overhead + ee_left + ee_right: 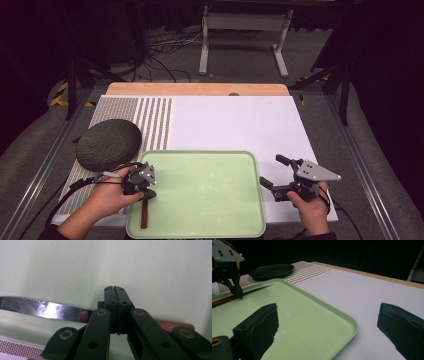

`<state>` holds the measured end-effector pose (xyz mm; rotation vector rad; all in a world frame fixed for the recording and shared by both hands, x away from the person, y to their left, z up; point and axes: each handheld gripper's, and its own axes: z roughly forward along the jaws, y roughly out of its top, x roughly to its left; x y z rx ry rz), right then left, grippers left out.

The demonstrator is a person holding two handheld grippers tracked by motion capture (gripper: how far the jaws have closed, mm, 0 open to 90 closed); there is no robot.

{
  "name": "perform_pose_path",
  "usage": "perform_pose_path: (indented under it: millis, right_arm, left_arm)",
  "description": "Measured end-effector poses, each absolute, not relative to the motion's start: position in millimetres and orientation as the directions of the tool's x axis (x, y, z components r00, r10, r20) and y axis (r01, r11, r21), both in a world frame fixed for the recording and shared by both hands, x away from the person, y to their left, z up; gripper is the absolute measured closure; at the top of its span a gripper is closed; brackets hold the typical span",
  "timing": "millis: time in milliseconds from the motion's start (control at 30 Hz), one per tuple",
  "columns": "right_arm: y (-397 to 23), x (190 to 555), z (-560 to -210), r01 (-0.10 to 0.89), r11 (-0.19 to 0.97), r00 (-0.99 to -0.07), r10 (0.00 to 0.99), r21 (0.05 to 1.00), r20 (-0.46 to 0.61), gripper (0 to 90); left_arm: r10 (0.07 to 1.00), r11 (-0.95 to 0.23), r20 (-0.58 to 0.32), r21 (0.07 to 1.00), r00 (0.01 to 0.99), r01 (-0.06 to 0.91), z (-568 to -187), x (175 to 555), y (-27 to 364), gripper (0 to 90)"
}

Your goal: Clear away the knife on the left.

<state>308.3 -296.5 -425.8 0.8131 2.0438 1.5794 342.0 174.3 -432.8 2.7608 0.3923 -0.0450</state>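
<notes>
The left tongs are pointing down onto the left part of the green tray, their jaws pressed together on the knife. In the left gripper view the jaws are meeting right where the serrated blade joins the wooden handle, so the blade is running out to one side of them and the handle to the other. The knife is lying flat on the tray floor, close to the tray's left rim. The right tongs are hovering over the white worktop just beside the tray's right edge, jaws standing wide apart and holding nothing. A dark oval plate is sitting beyond the left hand.
</notes>
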Motion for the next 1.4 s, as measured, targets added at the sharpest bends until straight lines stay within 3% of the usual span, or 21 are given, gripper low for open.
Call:
perform_pose_path:
  millis: [1400]
  right_arm:
    - [-294.3, 308.6, -427.2, 0.196, 0.187, -0.741, 0.671, 0.963, 0.02, 4.6]
  left_arm:
    - [0.31, -0.886, -0.087, 0.334, 0.947, 0.321, -432.6, 345.3, 180.6, 88.6]
